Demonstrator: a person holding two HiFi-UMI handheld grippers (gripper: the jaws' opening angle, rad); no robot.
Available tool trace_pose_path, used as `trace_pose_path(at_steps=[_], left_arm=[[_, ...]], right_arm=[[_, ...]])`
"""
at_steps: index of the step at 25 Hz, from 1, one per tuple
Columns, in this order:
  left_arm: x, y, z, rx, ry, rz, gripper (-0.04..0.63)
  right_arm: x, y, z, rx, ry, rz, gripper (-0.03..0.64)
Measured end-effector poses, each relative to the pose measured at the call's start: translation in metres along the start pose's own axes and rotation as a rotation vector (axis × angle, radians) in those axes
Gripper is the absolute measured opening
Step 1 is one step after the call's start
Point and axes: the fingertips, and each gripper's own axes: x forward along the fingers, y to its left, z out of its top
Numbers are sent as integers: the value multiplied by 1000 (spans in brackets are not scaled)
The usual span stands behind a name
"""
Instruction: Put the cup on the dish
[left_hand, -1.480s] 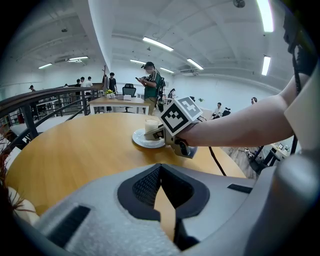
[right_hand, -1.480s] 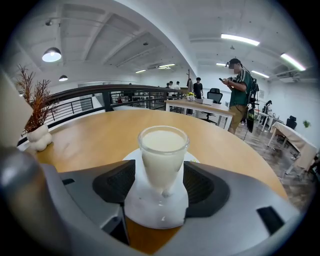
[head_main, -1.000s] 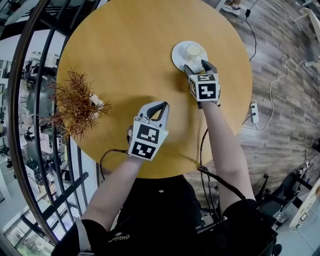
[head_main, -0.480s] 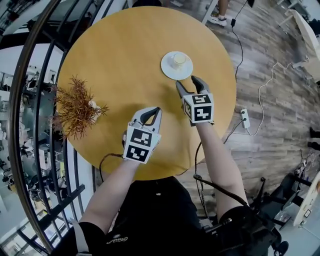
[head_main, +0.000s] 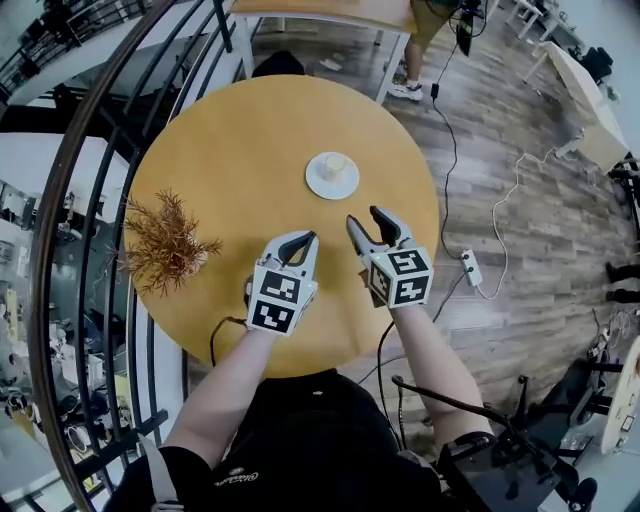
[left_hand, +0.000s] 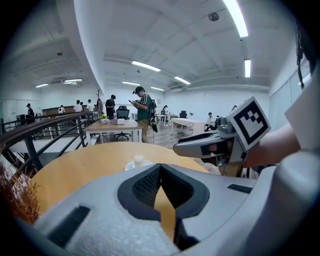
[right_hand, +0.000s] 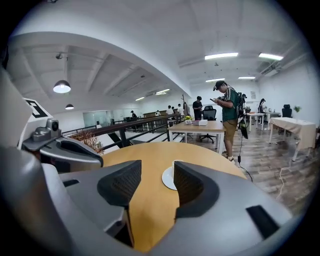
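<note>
A small cream cup stands upright on a white dish on the round wooden table. Both grippers hover nearer the table's front edge, well short of the dish. My right gripper points toward the dish, and its jaws are closing with nothing between them. In the right gripper view the dish shows between the fingers, and the cup is partly hidden behind the right one. My left gripper sits to its left, its tips touching and empty. The left gripper view shows the cup far ahead.
A dried reddish plant stands at the table's left side. A black railing curves round the table's left. On the wooden floor to the right lie a power strip and cables. A person stands beside a far table.
Both grippers have drawn back from the dish toward the table's front edge. The right gripper's jaws have narrowed. The cup stays on the dish.
</note>
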Motion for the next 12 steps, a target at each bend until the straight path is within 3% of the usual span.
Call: trace_pose_path(at_steps=[12], left_arm=[[-39, -13, 49, 34, -123, 4, 8]], right_arm=[[-72, 38, 50, 45, -165, -5, 144]])
